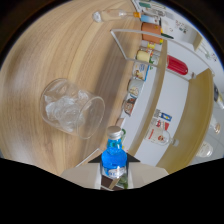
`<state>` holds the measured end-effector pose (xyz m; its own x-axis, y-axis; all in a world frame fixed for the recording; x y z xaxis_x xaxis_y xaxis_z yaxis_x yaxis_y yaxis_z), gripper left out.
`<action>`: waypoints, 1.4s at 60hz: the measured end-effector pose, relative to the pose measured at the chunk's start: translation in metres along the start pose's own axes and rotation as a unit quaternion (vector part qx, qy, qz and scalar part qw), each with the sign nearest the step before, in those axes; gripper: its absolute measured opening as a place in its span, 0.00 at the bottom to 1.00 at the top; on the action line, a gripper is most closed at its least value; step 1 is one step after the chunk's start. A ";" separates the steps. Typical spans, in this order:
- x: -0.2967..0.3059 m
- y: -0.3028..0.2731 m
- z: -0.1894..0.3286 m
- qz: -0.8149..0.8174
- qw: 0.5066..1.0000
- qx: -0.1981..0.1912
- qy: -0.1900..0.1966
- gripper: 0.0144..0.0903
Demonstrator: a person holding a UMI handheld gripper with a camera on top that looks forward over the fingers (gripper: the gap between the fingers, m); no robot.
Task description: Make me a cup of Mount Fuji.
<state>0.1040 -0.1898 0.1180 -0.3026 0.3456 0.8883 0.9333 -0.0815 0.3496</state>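
Hand-held gripper (pixel 114 172) clamping blue bottle (pixel 114 156)

Clear glossy glass cup (pixel 71 107) held ice at ten o'clock from the blue glass bottle (pixel 114 156), metal-capped; the table (pixel 60 45) was matt wood grain.

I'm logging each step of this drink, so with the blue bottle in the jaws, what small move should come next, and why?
Probably carry the blue bottle across to the rim of the glass of ice and begin tipping its cap end over it. The gripper appears to have its jaws shut on the bottle, the glass holds only ice with no blue liquid, and it sits just ahead on the wooden counter.
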 end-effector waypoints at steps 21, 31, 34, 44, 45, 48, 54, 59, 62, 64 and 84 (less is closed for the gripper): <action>0.078 0.021 -0.064 0.462 0.879 0.113 0.036 0.28; 0.073 0.070 -0.075 0.667 0.735 0.121 0.016 0.29; 0.059 0.087 -0.070 0.714 0.691 0.112 0.008 0.29; -0.025 0.131 -0.031 0.776 0.629 0.049 -0.026 0.28; -0.034 0.134 -0.026 0.780 0.624 0.041 -0.031 0.28; -0.060 0.139 -0.014 0.794 0.606 0.023 -0.048 0.28; -0.097 0.145 0.005 0.803 0.591 0.002 -0.072 0.28; -0.117 0.144 0.016 0.800 0.593 -0.005 -0.091 0.29; -0.125 0.140 0.020 0.802 0.588 -0.003 -0.106 0.28; -0.130 0.139 0.024 0.802 0.587 -0.003 -0.113 0.29; -0.159 0.128 0.026 0.777 0.605 -0.036 -0.169 0.30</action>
<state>0.2765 -0.2308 0.0135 0.9981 -0.0304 0.0540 0.0258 -0.5893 -0.8075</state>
